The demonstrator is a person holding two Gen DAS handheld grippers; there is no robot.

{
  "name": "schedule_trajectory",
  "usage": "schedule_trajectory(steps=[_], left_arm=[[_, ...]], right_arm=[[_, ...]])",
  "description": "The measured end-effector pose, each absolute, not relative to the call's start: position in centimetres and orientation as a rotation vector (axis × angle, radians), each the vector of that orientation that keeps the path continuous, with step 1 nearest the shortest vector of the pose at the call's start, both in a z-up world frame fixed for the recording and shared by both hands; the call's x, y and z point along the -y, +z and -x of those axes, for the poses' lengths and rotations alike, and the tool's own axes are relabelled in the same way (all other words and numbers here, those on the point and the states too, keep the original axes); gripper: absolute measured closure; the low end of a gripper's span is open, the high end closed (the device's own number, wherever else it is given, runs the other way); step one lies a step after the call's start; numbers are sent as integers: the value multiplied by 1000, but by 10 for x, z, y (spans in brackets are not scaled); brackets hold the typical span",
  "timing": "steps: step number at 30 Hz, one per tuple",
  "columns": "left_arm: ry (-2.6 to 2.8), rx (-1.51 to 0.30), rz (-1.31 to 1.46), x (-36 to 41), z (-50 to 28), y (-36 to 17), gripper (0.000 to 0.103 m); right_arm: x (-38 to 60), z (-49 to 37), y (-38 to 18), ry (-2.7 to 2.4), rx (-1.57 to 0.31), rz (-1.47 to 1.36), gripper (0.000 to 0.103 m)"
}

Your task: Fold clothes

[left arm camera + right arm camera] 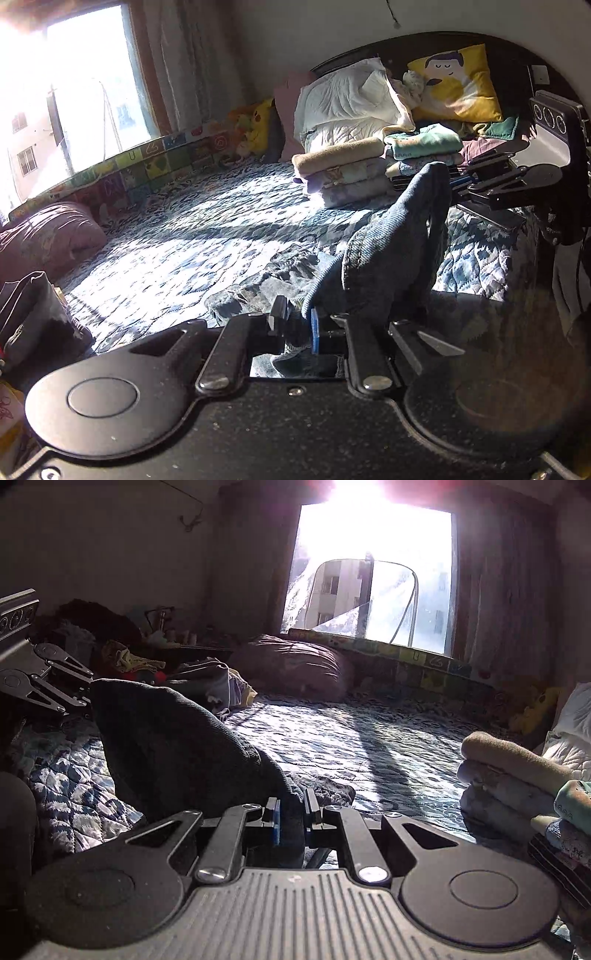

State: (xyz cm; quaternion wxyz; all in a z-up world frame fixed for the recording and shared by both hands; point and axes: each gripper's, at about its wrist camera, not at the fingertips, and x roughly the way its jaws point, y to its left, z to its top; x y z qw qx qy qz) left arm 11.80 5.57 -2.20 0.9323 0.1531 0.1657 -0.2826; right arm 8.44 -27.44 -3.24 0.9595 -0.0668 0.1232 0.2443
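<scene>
The bed (177, 236), covered by a blue-and-white patterned quilt, is filling most of both views and is serving as the landmark. Along the far side of the bed, a window (373, 572) is letting in strong sunlight, and a colourful padded bumper (140, 166) is running below it. At the head of the bed, a white duvet (343, 103) and a yellow cartoon pillow (461, 85) are leaning against the dark headboard. At the foot of the bed, a maroon pillow (295, 664) is lying beside loose clothing. Toward the head of the bed, a stack of folded clothes (343, 170) is sitting on the quilt. Near the edge of the bed closest to the cameras, the dark denim garment (391, 254) is being held up off the quilt, with its lower part trailing on the quilt. The left gripper (295, 325) is pinching one edge of this denim between its fingers. The right gripper (293, 812) is likewise clamping the denim between its fingers, the cloth rising to the left in the right wrist view.
</scene>
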Motion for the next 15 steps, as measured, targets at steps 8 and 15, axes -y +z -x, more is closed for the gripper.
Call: schedule_trajectory(steps=[8,15], left_arm=[[-583,-319,-91,-72,-159,-21,93],[-727,-302,-312,-64,-68,-41,93]], right_arm=[[285,-163,-30,510,-266,-88,91],[300,-84,-59,607,-251,97,91]])
